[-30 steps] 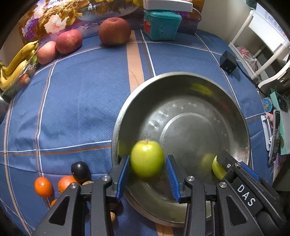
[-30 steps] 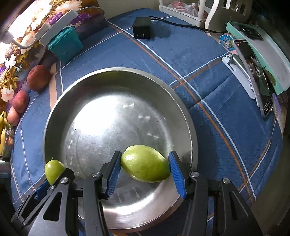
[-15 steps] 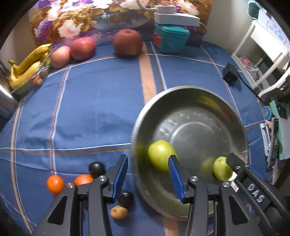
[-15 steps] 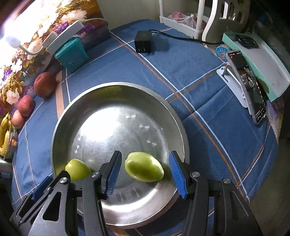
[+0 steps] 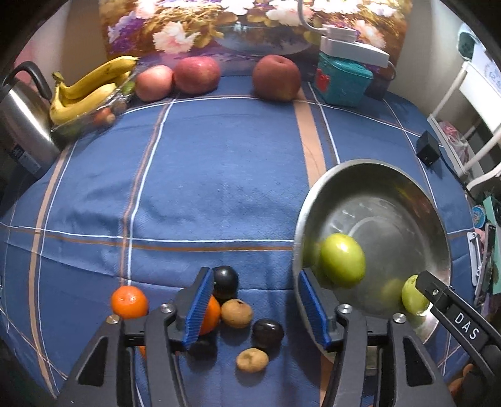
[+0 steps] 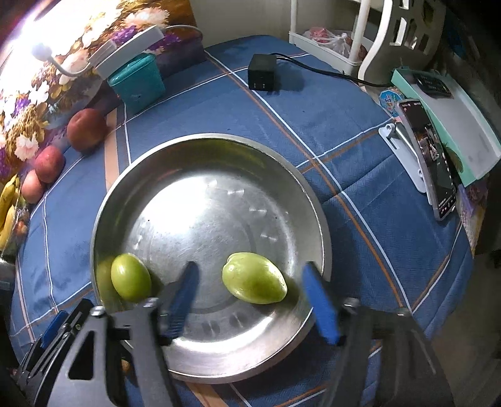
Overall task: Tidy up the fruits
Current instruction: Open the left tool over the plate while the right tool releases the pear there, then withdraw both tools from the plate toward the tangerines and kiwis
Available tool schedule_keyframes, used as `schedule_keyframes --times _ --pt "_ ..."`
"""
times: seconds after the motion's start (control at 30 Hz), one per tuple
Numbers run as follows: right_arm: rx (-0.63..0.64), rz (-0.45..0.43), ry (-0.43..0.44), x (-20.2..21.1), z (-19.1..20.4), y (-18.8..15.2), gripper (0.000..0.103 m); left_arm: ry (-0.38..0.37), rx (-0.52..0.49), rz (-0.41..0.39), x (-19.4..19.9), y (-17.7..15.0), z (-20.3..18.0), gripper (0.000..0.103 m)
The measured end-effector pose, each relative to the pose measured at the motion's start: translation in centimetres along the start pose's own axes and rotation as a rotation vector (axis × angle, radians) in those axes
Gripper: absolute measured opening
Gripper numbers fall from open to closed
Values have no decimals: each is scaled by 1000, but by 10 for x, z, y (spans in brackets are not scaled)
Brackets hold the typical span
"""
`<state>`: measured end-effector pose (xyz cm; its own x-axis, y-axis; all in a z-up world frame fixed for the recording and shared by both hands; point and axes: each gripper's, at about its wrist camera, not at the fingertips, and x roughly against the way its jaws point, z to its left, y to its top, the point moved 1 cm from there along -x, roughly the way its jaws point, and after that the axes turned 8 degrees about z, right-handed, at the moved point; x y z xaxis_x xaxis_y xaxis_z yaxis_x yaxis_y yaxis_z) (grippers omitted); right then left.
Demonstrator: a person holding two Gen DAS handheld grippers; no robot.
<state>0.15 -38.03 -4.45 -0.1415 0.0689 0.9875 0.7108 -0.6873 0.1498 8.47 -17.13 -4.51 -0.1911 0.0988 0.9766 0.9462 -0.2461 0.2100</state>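
Both claws are opening with nothing gripped: the right claw point(image 6: 250, 300) hangs over the pointed green fruit point(image 6: 254, 278) lying in the steel bowl point(image 6: 219, 144). The left claw point(image 5: 255, 308) straddles the small fruits point(image 5: 236, 313) on the bench point(image 5: 219, 175); centre over one piece before closing, clear of its neighbours.

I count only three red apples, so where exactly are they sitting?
In the left wrist view the three red apples line the table's far edge against the flowered backdrop, between the bananas on the left and the teal box on the right.
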Motion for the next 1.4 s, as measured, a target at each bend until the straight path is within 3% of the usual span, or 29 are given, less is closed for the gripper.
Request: schedule_keyframes --times 0.03,0.3,0.4,0.87,1.4 --pt "5 2 -2 -1 1 0 72 8 4 -1 -1 0 1 75" --pt "23 -7 -12 -3 4 1 91 54 15 -24 -8 0 9 103" --pt "26 -12 -16 -3 4 0 96 76 13 -38 -8 0 11 103" --pt "20 -38 -5 3 4 0 96 100 50 -59 -11 -4 29 103" --pt "90 -88 -2 13 22 -4 96 244 92 -48 -6 -9 45 103"
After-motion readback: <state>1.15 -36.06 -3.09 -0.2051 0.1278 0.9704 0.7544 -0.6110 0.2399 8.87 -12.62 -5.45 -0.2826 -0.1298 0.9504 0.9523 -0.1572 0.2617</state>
